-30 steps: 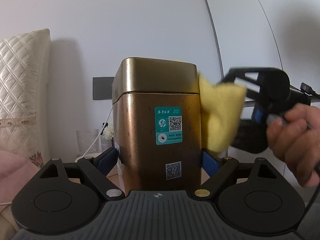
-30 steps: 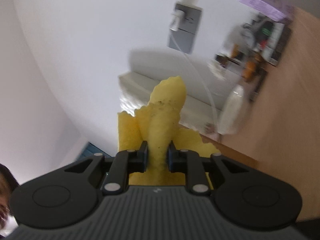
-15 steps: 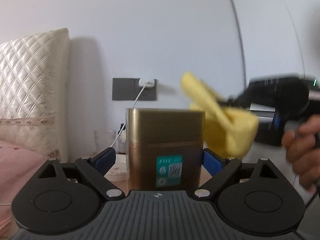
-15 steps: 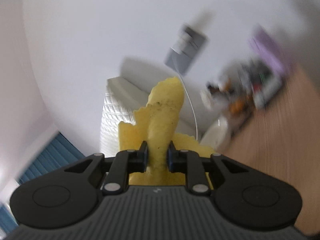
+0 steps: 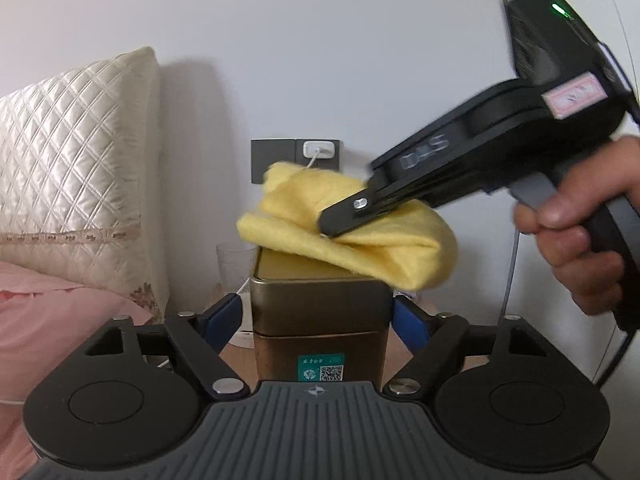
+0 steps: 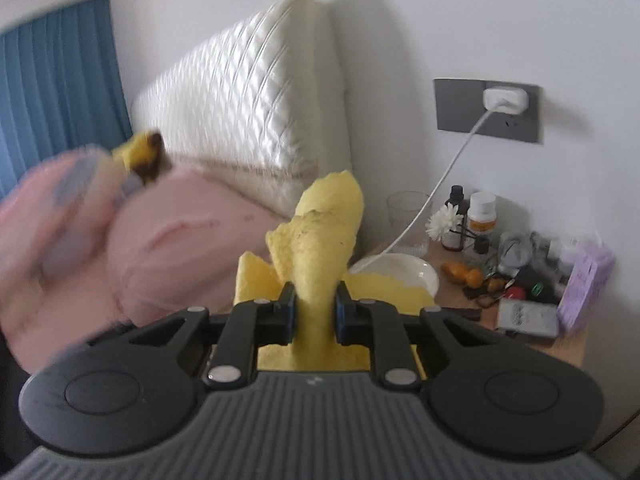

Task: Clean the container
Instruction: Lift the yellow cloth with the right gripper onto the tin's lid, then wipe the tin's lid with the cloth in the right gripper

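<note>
— Two grippers, one job each: the left gripper (image 5: 318, 312) has its blue pads against the two sides of the tin (image 5: 320, 320), holding it upright in front of the nightstand, and the right gripper (image 6: 316, 312) is clamped on a bunched yellow cloth (image 5: 352, 232).

— Which step would you call it?

— Wiping the lid, I'd say. From the left wrist view the cloth lies across the top of the tin, draped over its right rear corner, with the right gripper coming in from the upper right at a slant.

— And the next move?

— Probably a drag of the cloth across the lid with some downward press. That asks the left gripper to keep the tin firm, since a tall, narrow tin could twist or tip between the pads under a sideways push.

— How does the tin look?

— Square, brassy gold metal with a duller brown body below the lid seam. A teal sticker with a QR code sits low on the front face. The part of the lid that shows looks smooth and fairly shiny; I can't tell whether any dirt is left under the cloth.

— And the cloth?

— Soft, fleecy, with a few dark specks near its tip in the right wrist view.
</note>
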Demonstrator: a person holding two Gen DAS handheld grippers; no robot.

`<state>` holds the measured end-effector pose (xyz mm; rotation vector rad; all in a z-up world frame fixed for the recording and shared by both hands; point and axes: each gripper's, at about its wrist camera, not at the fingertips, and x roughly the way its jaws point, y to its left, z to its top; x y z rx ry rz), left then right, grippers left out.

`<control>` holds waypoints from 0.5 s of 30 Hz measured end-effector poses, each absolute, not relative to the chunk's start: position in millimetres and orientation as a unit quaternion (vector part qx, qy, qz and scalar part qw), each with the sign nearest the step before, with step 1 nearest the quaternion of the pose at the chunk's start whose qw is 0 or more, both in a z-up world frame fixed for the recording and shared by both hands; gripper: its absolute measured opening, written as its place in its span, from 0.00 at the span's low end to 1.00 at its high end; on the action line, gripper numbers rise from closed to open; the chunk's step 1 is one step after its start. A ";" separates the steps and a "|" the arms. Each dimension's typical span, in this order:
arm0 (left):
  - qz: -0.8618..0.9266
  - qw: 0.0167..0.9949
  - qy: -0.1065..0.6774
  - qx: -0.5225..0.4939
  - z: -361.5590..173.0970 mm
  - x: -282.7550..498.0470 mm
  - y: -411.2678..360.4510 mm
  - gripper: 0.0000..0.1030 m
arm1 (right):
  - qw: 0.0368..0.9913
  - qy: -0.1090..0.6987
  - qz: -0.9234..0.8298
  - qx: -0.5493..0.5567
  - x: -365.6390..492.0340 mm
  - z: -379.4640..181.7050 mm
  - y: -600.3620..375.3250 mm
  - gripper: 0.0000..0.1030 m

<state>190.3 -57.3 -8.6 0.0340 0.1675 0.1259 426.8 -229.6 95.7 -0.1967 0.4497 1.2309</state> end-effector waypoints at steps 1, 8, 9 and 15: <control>0.062 0.994 0.087 0.017 -9.1 190.9 -57.8 0.77 | 0.789 0.206 0.570 -0.101 424.9 95.5 -226.0 0.20; 0.065 0.994 0.091 0.019 -6.7 189.4 -59.1 0.76 | 0.772 0.197 0.591 -0.123 410.4 94.4 -213.8 0.20; 0.065 0.993 0.092 0.019 -6.4 189.6 -58.8 0.76 | 0.769 0.198 0.596 -0.124 407.0 94.7 -213.7 0.20; 0.066 0.993 0.094 0.019 -6.7 188.2 -61.9 0.76 | 0.760 0.193 0.606 -0.136 401.5 96.7 -222.5 0.19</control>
